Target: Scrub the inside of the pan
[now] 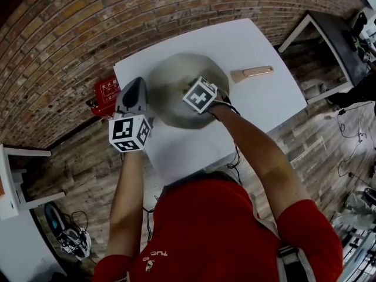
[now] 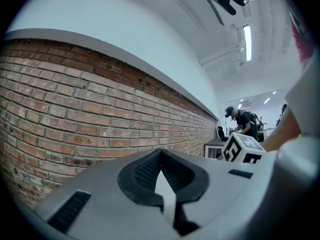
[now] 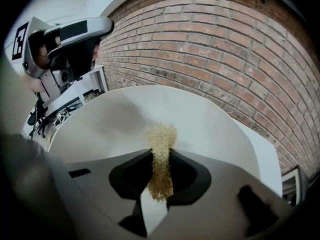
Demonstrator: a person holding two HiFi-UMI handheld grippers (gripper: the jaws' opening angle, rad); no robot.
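Progress: scrubbing looked under way; the inner wall was pale, with no foam or marks to show how much was done.
Pan (image 1: 170, 78): stood mid-table (image 1: 264, 107), nearer the far edge.
Axis: its long line ran left to right; the handle (image 1: 252, 72) pointed to the table's right edge.
Right gripper (image 3: 161, 159): fingers were clamped on a yellow scrubber (image 3: 160, 134) inside the pan.
Left gripper (image 2: 160, 159): fingers were pressed together, empty, by the pan's left rim.
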